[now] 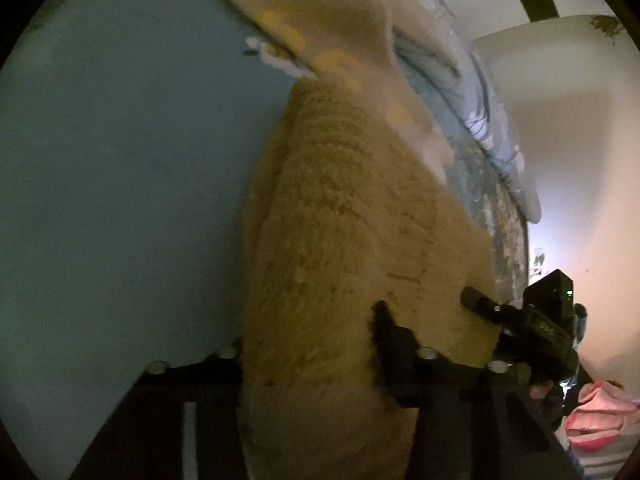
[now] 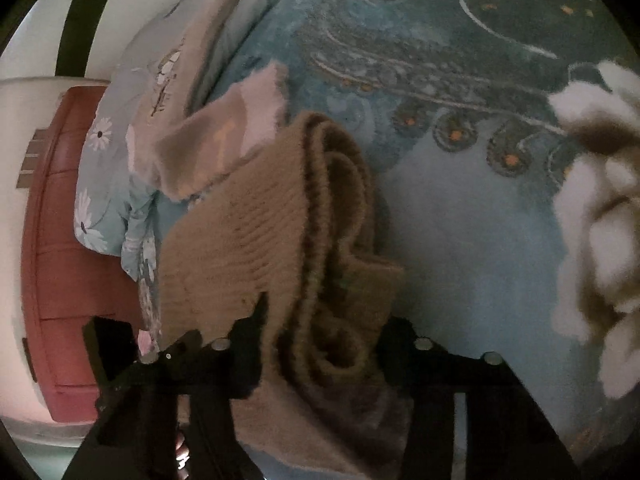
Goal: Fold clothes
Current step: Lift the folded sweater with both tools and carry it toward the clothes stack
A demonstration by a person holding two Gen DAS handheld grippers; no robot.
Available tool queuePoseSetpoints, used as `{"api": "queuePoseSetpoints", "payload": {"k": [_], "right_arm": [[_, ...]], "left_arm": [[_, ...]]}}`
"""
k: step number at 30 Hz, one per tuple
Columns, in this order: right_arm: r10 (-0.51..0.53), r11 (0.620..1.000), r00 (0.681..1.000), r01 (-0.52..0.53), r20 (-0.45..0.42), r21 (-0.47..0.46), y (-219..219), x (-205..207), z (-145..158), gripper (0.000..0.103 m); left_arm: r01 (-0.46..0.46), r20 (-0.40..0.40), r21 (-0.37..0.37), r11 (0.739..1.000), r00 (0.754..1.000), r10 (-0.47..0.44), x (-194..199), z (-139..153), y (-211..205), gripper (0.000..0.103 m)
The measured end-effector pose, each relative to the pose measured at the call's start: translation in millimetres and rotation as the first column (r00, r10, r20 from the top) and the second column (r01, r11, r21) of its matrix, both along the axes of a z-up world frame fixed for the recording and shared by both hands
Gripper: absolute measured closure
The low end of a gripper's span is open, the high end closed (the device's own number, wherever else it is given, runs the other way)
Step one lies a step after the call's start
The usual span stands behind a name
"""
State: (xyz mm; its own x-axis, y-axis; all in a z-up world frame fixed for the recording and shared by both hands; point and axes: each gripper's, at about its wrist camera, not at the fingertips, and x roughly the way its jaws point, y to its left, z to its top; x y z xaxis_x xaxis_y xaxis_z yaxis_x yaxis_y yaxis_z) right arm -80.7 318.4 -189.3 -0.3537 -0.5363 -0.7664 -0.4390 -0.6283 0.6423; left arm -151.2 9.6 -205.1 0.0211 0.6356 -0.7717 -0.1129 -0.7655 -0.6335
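Both sets of tongs grip the thick tan knitted sweater (image 2: 256, 220); the left tongs (image 1: 312, 344) are closed on one bunched end, the right tongs (image 2: 320, 344) clamp several rolled layers, lifting it over the blue patterned bed (image 2: 460, 240); it looks soft, bulky and fairly heavy, likely to sag between grips; better held at the ribbed edges than mid-fabric.

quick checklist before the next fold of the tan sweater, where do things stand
1. Left hand-held gripper holding the sweater: ok, knit fills the jaws.
2. Right hand-held gripper holding it: ok, bunched layers between the fingers.
3. Sweater flat: not ok, it is rolled and bunched.
4. Landing spot on the blue bedspread: ok, bare beside the sweater.
5. White fluffy item clear of the fold: cannot tell.
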Motion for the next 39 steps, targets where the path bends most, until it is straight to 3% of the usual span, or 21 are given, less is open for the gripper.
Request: {"api": "queuePoseSetpoints", "payload": {"k": [4,14,22,28,32,39], "right_arm": [[0.038,0.999,0.999,-0.038,-0.021,0.011,-5,1,22,0.066],[0.149,0.988,0.980,-0.142,-0.133,0.059,-15,30,94,0.069],[0.190,0.981,0.952,-0.175,-0.239,0.083,-22,47,153,0.069],[0.197,0.980,0.922,-0.172,-0.333,0.103,-4,59,202,0.069],[0.189,0.979,0.906,-0.144,-0.378,0.144,21,74,238,0.069],[0.108,0.985,0.915,-0.047,-0.388,0.164,94,113,281,0.069]], "left_arm": [[-0.003,-0.047,0.003,1.000,0.999,0.003,12,17,3,0.070],[-0.002,-0.197,0.077,0.997,0.980,0.018,59,89,-15,0.071],[0.030,-0.325,0.090,0.995,0.946,0.001,83,157,-30,0.071],[0.085,-0.422,0.082,0.993,0.906,-0.042,95,210,-20,0.071],[0.140,-0.484,0.097,0.985,0.872,-0.076,98,244,11,0.071],[0.284,-0.547,0.091,0.955,0.815,-0.191,102,291,99,0.071]]}}
